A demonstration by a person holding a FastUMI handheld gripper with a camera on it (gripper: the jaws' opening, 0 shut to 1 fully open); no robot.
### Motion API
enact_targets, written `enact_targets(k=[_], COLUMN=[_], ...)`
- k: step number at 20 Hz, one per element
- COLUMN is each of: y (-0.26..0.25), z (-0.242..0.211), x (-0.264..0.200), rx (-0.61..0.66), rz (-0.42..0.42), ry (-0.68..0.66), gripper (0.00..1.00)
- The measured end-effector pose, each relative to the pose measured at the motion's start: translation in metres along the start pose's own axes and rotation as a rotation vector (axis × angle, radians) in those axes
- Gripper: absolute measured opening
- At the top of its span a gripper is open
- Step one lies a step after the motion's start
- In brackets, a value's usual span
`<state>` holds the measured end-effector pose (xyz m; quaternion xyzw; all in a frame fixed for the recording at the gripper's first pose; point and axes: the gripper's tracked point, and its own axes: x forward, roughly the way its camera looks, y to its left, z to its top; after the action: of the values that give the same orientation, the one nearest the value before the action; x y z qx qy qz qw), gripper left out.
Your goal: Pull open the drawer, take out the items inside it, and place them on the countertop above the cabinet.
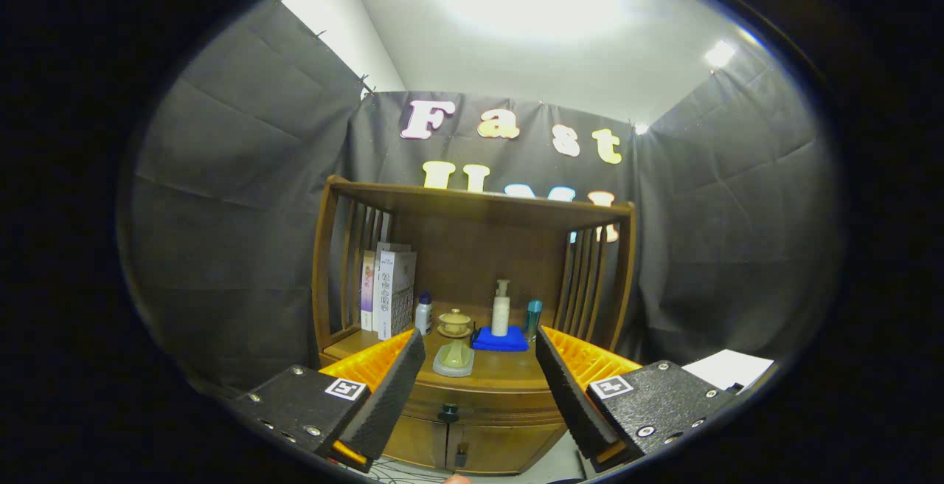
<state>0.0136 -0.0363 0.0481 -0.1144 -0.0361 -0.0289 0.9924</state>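
A brown wooden cabinet [479,425] stands ahead of me against the booth wall. Its drawer [487,403] is closed, with a dark round knob [448,414] at the front, just beyond and between my fingers. My gripper [479,388] is open with nothing between its fingers, and it hangs some way in front of the cabinet. The countertop [509,370] above the drawer carries a pale green dish [454,358] near its front edge. What lies inside the drawer is hidden.
On the countertop farther back are a blue cloth [500,340] with a cream pump bottle [501,309] on it, a teal cup [533,318], a lidded tea bowl [454,322], a small white bottle [423,314] and upright boxes [391,292]. A shelf roof [479,204] spans above. White paper [726,367] lies at right.
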Motion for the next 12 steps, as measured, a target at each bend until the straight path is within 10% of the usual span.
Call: enact_targets(k=[12], y=[0.015], z=[0.004], x=[-0.021], rx=[0.101], rz=[0.038], ry=[0.013], gripper=[0.95])
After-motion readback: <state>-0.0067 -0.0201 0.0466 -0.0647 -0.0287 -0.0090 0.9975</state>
